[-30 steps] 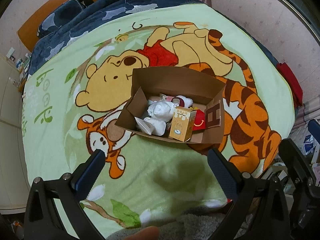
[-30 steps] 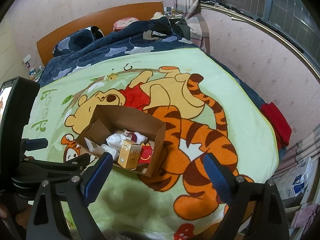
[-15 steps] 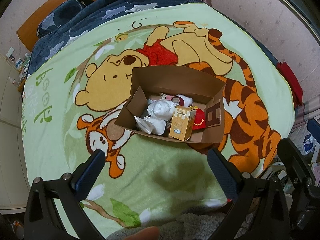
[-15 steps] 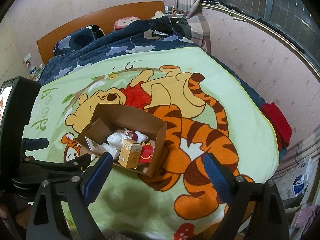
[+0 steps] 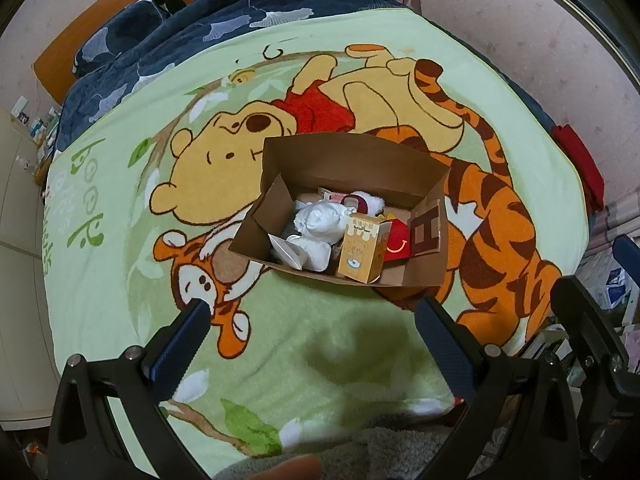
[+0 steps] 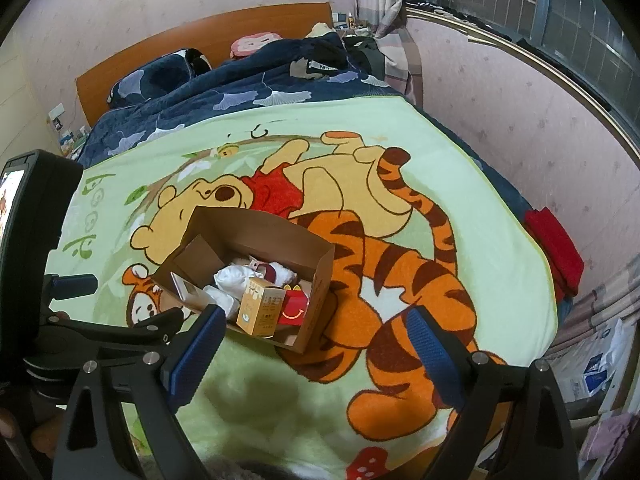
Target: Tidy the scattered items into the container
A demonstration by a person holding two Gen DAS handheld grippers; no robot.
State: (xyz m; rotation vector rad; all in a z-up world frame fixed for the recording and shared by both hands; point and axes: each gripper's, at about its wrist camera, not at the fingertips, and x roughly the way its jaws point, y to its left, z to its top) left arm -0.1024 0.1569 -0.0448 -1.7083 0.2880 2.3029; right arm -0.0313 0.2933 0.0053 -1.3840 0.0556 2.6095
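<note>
An open brown cardboard box (image 5: 352, 160) (image 6: 256, 228) sits on a green cartoon blanket (image 5: 320, 340) (image 6: 500, 248) in mid-bed. Inside lie a small orange carton (image 5: 362, 250) (image 6: 262, 308), a red fast-food box (image 5: 396, 240) (image 6: 294, 310), crumpled white cloth (image 5: 318, 220) (image 6: 230, 280) and a white packet (image 5: 286, 250). My left gripper (image 5: 312, 320) hovers open above the blanket, nearer than the box, nothing between its blue pads. My right gripper (image 6: 316, 326) is also open and empty, held above the box's near right corner.
A dark blue quilt (image 6: 240, 92) and a wooden headboard (image 6: 200, 44) fill the far end of the bed. A pink wall (image 6: 500, 92) runs along the right side, with a red cloth (image 6: 554, 248) at the mattress edge. The left gripper's body (image 6: 32, 260) stands at left.
</note>
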